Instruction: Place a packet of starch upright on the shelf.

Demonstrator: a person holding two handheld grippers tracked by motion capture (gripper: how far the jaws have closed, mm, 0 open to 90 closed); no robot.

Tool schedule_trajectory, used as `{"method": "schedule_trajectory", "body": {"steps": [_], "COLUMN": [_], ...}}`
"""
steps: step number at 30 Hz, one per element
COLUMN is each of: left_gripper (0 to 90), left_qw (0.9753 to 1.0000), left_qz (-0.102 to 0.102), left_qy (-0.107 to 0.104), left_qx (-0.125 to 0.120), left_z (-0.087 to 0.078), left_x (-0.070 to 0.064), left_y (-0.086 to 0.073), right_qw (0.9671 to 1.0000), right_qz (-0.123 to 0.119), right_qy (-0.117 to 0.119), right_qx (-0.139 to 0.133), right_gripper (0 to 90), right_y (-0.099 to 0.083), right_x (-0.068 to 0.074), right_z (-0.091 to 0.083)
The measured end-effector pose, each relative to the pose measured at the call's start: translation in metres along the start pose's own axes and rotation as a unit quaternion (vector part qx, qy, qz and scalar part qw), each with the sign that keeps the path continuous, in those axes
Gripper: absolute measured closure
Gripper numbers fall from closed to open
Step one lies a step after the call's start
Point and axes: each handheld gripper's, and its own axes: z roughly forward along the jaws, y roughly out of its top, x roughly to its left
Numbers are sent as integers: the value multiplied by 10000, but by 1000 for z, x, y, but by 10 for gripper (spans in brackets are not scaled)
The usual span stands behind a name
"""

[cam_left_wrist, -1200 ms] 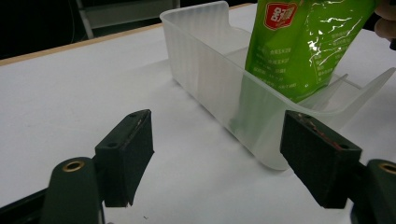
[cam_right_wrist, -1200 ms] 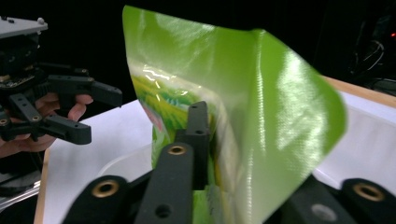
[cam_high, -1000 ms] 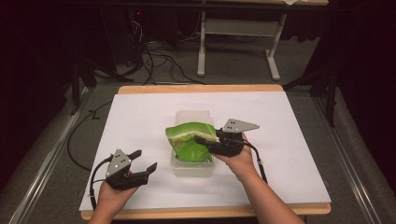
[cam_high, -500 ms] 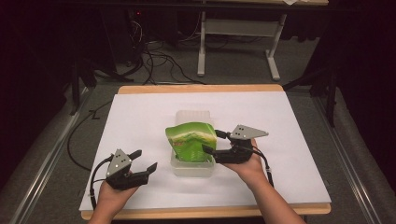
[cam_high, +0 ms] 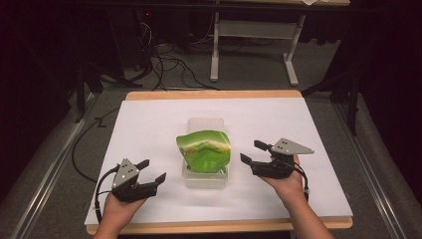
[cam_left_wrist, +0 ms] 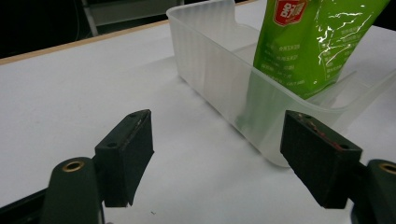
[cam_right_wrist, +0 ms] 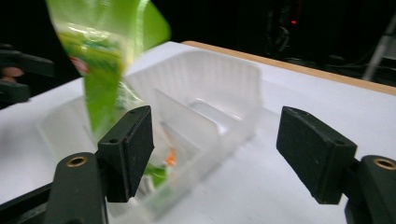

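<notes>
White worktop [cam_high: 149,129], clear plastic bin [cam_high: 205,175] at centre with dividers inside. Green snack bag [cam_high: 205,151] stands upright in the bin's near compartment, leaning a bit, top well above the rim. Right gripper [cam_high: 254,152] just right of the bin, jaws wide apart, holding nothing, not touching the bag. Left gripper [cam_high: 152,171] near the bin's left side, jaws also wide, empty. Step looks like bag placed and let go. Next move probably calls for pushing the bag lower or fetching another item; bag is light and crinkly, may tip if the bin gets bumped.
</notes>
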Motion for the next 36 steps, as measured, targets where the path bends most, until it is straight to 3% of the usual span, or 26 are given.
{"method": "schedule_trajectory", "body": {"steps": [7,16,21,24,26,29,36], "left_gripper": [260,260,262,262,262,262,262], "left_qw": [10000,9999,9997,9996,9995,9995,9995], "left_qz": [-16,-57,-87,-61,-78,-63,-72], "left_qy": [48,126,165,175,176,187,187], "left_qx": [15,82,157,232,242,230,238], "left_z": [0,0,3,6,7,6,6], "left_x": [2,3,4,4,3,1,1], "left_y": [0,-1,-2,-2,-2,-2,-2], "right_qw": [9985,9926,9909,9908,9911,9916,9909], "right_qz": [30,131,219,293,220,116,187], "right_qy": [-549,-1189,-1300,-1280,-1250,-1239,-1298], "right_qx": [57,192,257,325,411,355,309], "right_gripper": [289,300,304,304,305,305,311], "right_y": [-14,-30,-40,-43,-44,-41,-41], "right_x": [-21,-48,-53,-54,-52,-48,-51], "right_z": [-25,-53,-62,-55,-51,-53,-56]}}
